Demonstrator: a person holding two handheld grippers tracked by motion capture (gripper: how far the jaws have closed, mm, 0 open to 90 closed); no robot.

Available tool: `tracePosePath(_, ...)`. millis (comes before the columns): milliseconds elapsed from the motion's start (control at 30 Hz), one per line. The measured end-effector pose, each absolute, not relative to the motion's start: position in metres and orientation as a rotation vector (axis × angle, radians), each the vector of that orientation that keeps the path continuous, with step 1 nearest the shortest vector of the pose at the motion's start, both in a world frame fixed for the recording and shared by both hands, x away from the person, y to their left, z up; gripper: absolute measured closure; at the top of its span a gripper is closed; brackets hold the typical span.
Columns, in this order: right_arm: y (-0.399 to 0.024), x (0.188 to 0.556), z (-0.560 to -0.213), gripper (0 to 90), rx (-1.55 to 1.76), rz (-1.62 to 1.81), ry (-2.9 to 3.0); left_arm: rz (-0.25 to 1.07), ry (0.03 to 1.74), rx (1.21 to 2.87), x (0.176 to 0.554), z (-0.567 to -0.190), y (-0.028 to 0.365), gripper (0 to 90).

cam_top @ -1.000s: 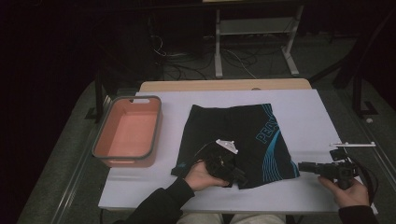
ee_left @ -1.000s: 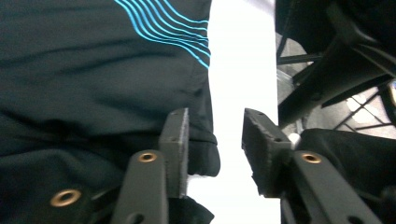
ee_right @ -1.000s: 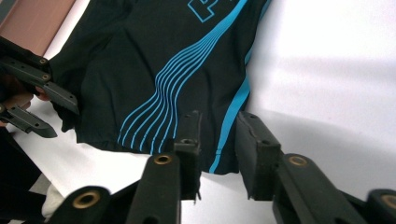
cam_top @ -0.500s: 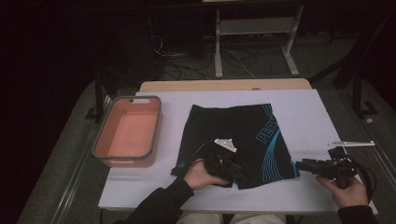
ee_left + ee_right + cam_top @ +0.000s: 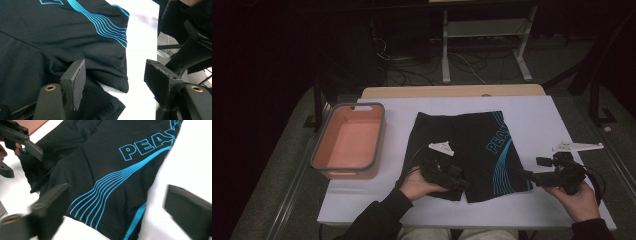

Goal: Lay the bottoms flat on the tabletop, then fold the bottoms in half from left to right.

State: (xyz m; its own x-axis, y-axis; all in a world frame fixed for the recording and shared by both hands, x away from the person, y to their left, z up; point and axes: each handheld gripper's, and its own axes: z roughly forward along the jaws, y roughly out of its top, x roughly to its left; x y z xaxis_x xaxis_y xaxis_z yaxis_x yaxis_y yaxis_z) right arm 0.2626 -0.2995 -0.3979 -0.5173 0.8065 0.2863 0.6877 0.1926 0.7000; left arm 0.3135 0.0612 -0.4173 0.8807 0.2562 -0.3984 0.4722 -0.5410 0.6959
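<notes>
Shorts [image 5: 467,150], black with blue lines and lettering, lie flat on the white worktop [image 5: 537,115], hems toward the person. An orange bin [image 5: 349,142] stands well apart to their left.

High view: the left tongs [image 5: 462,182] sit over the near left hem, held in the left hand [image 5: 417,185]. The right tongs [image 5: 524,175] sit at the right hem's outer edge, held in the right hand [image 5: 579,197].

Left gripper view: the left tongs [image 5: 115,77] stand spread, having just been opening. The shorts' hem [image 5: 117,82] lies below the gap; neither pad presses it. Bare worktop [image 5: 140,50] shows beside it.

Right gripper view: the right tongs [image 5: 117,207] stand wide apart, having just been opening, blurred. The striped leg [image 5: 112,185] lies below the gap, ungripped. The left tongs [image 5: 22,157] show spread at the upper left.
</notes>
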Motion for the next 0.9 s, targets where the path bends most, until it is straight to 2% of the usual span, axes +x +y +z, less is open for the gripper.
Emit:
tracePosePath(67, -0.296, 0.265, -0.396, 0.0, 1.446, 1.211, 2.318, -0.303, 0.528, 2.16, 0.314, -0.415, 0.065, 33.5)
tracePosePath(400, -0.279, 0.277, -0.386, 0.0, 1.347, 1.253, 2.363, -0.248, 0.626, 2.095, 0.316, -0.405, 0.09, 15.8)
tracePosePath(900, -0.251, 0.3, -0.374, 0.0, 1.213, 1.258, 2.379, -0.157, 0.718, 2.083, 0.312, -0.402, 0.12, 0.0)
